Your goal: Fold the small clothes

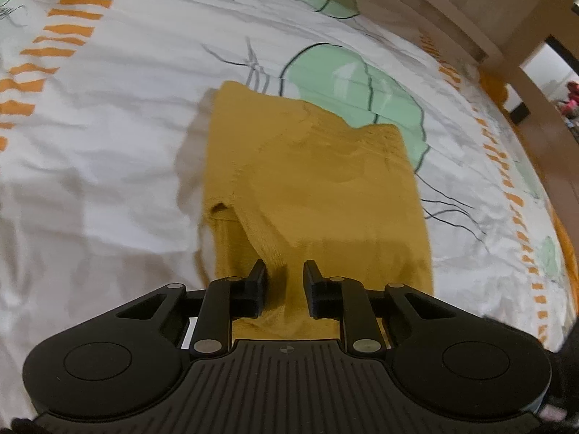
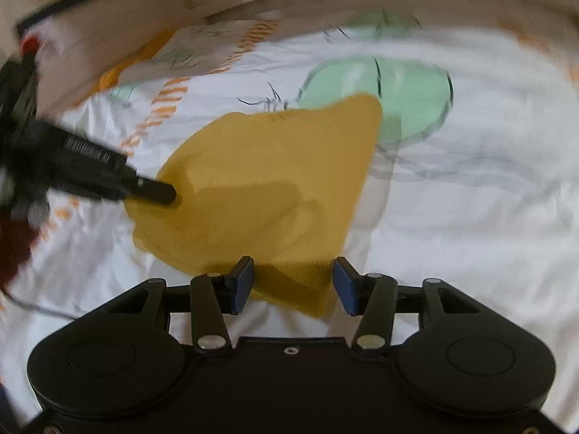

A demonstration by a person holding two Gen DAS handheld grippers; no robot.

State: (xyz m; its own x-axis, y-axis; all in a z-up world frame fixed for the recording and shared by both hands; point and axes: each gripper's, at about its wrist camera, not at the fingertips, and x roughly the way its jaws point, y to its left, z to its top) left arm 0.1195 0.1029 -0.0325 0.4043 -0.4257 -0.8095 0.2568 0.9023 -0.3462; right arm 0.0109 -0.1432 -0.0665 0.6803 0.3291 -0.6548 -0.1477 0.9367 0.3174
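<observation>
While my left tool [image 1: 284, 278] is pinching the near hem of the mustard garment [image 1: 318, 181] lying lengthwise away on the bed [image 1: 108, 144], my right tool [image 2: 293, 282] is hovering wide open, empty, over its right corner.

You find no readable text, brand or number here. The only candidate is a pale printed strip on the left gripper [image 2: 170, 195] body, at nine o'clock in your right wrist view, and it is too blurred to read.
</observation>
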